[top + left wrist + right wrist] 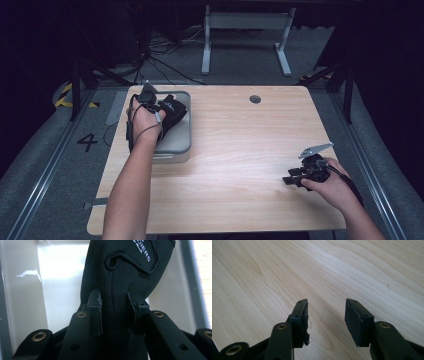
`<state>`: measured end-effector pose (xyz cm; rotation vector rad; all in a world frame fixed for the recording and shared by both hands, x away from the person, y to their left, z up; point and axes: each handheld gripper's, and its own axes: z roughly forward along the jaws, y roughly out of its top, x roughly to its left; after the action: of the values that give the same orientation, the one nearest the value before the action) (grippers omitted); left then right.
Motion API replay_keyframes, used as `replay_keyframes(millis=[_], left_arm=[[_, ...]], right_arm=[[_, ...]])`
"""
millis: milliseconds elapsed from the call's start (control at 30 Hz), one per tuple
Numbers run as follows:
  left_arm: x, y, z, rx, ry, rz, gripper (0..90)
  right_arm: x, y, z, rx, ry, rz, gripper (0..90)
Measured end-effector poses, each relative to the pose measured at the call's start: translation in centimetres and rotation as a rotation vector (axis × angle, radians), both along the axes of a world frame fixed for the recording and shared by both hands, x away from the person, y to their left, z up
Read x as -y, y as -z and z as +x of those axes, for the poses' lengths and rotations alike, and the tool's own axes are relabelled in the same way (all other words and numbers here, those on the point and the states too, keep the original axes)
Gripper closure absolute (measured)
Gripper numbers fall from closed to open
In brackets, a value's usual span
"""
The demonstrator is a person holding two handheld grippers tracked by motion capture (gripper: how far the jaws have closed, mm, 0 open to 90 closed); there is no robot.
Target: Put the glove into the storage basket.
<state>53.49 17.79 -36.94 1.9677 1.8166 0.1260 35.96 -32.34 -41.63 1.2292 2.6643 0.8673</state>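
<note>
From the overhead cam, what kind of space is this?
Probably a lab recording bay, not a home. A lone wooden table stands among dark surrounds, cables trail over the grey floor, and floor rails run past a painted 4 and hazard tape.

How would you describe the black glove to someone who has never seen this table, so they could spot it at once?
Start at the wooden table and look to its far left corner, where a grey bin sits. The black glove hangs inside that bin, pinched between the jaws of the left gripper. It is the one soft fabric item there, stitched, with white lettering near its cuff.
</note>
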Motion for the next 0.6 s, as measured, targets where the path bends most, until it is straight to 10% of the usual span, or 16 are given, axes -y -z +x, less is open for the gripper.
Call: replay_keyframes(millis=[600], left_arm=[[0.6,2.1,1.3,-0.072,0.008,0.02,55.3]], right_arm=[[0.2,-0.2,-0.4,0.007,0.005,0.003,54.0]])
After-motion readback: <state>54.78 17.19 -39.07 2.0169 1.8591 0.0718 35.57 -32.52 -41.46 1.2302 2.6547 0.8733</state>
